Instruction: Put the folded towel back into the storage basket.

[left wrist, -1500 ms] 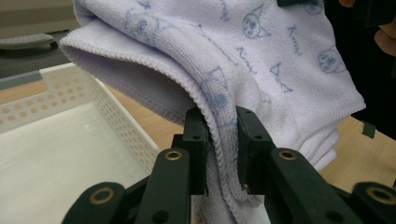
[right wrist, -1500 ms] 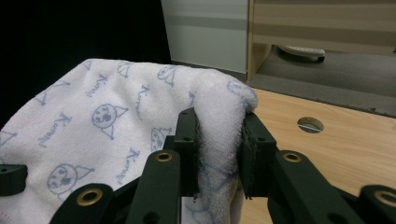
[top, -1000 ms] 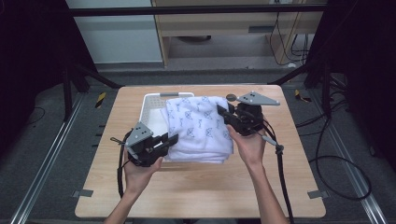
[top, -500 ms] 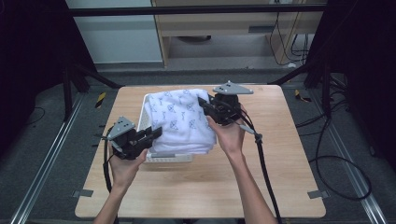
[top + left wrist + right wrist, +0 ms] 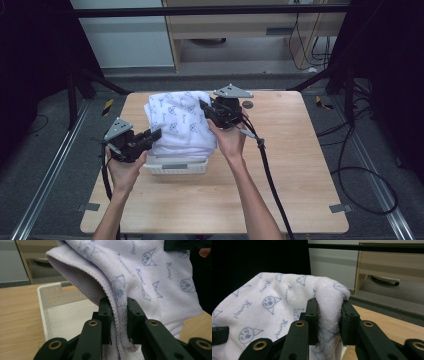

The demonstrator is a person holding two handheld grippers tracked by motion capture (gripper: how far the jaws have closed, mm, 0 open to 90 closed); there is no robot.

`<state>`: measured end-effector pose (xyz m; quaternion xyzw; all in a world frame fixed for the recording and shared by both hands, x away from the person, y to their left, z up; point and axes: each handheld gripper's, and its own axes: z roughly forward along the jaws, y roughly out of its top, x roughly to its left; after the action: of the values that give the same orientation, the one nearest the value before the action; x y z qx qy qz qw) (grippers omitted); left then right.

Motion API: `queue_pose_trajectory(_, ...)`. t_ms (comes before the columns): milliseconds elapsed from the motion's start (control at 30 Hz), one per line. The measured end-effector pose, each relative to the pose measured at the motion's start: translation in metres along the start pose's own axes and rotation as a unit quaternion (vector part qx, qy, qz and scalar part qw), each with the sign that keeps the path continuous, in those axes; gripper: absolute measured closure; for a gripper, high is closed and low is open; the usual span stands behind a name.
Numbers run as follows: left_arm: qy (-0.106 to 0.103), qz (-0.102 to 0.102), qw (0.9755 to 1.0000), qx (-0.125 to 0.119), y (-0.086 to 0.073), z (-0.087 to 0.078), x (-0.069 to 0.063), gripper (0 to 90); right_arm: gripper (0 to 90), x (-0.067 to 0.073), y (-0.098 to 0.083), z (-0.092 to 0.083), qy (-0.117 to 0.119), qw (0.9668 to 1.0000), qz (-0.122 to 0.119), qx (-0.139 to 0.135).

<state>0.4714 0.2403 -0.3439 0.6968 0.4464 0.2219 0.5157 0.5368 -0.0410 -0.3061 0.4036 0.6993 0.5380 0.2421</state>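
two hand-held grippers, left (image 5: pixel 153 136) and right (image 5: pixel 206 108), each clamped on towel (image 5: pixel 181 122) over basket (image 5: pixel 175 166)

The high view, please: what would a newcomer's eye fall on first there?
A white towel printed with blue cat faces, bunched over a white basket near the table's middle. The left gripper pinches its near-left edge and the right gripper its far-right side.

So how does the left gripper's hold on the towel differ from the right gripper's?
The left gripper pinches the towel at its near, lower edge, by the white basket; the right gripper pinches it farther back and higher. The left clamps a stitched hem, the right a thick rounded fold. Both are shut on the towel, holding it over the basket.
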Motion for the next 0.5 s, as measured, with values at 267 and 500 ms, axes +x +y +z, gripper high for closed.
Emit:
queue_pose_trajectory(267, 0.013, -0.007, 0.9999, 0.007, -0.002, 0.006, 0.012, 75.5, 71.9, 0.0, -0.003, 0.02, 0.001, 1.0, 0.002, 0.004)
queue_pose_trajectory(500, 0.019, -0.013, 0.9997, 0.011, -0.003, 0.007, 0.022, 75.6, 71.9, 0.003, -0.006, 0.034, 0.003, 1.0, 0.004, 0.007)
